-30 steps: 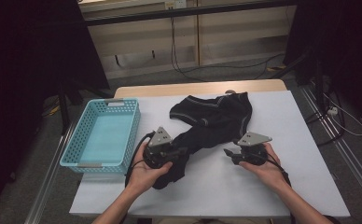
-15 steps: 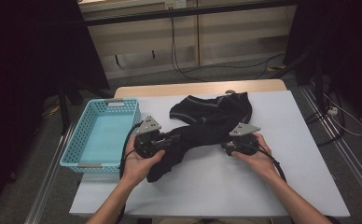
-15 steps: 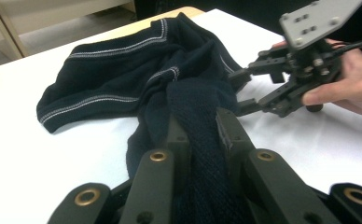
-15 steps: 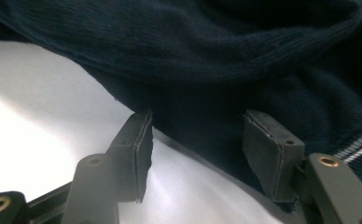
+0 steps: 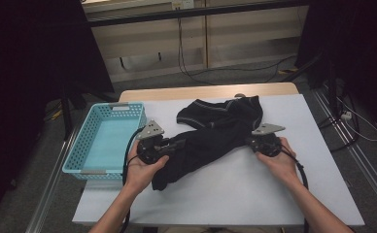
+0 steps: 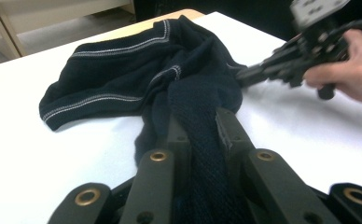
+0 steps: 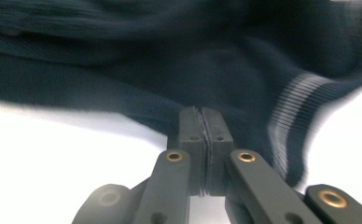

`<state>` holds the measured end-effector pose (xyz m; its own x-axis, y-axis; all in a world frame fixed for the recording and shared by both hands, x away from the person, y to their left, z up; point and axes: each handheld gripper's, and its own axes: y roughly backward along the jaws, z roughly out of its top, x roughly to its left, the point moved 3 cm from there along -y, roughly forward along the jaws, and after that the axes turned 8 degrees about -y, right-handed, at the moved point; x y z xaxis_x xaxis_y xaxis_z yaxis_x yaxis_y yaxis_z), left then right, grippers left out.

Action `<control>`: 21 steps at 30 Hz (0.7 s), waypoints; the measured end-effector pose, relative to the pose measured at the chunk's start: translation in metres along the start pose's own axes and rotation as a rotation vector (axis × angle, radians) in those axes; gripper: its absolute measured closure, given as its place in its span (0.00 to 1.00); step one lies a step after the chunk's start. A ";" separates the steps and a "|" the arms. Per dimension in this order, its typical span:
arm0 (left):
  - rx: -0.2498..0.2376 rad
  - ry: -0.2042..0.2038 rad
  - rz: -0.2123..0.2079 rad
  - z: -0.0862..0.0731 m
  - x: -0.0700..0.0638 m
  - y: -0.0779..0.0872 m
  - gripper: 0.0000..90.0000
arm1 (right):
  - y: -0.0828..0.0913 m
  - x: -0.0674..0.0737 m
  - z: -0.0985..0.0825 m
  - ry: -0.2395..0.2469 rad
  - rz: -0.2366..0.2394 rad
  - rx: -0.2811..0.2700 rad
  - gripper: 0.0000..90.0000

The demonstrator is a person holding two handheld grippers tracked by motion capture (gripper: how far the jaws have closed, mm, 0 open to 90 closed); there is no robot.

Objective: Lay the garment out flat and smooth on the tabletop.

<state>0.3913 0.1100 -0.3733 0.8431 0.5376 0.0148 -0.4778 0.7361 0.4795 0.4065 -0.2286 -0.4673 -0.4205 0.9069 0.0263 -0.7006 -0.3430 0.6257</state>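
A dark knitted garment (image 5: 211,133) with pale stitched bands lies crumpled across the middle of the white table (image 5: 235,194), stretching from near the table's far edge down toward the person's side, and the light blue basket (image 5: 82,153) stands just beside the garment at the table's left rim. The left gripper (image 5: 179,144), held in the left hand (image 5: 140,165) between the basket and the garment, has its jaws closed on a bunched strip of the dark cloth; in the left gripper view that strip runs up between the two black jaws (image 6: 202,135), which press it from both sides. The right gripper (image 5: 249,141), held in the right hand (image 5: 279,162) at the garment's right edge, has just been closing its jaws: in the right gripper view the two pads (image 7: 202,126) meet face to face at the hem of the blurred cloth, and whether a thin fold is pinched between them cannot be told. A grey three-cornered plate (image 5: 268,128) tops the right gripper, just beside the garment's upper lobe
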 end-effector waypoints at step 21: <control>0.055 -0.065 0.070 -0.013 -0.011 -0.010 0.54 | 0.036 -0.035 -0.010 -0.043 -0.006 -0.093 0.69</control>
<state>0.3837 0.1024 -0.3893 0.8231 0.5580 0.1056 -0.5234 0.6732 0.5224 0.3903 -0.2748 -0.4532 -0.3919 0.9182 0.0576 -0.7545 -0.3566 0.5510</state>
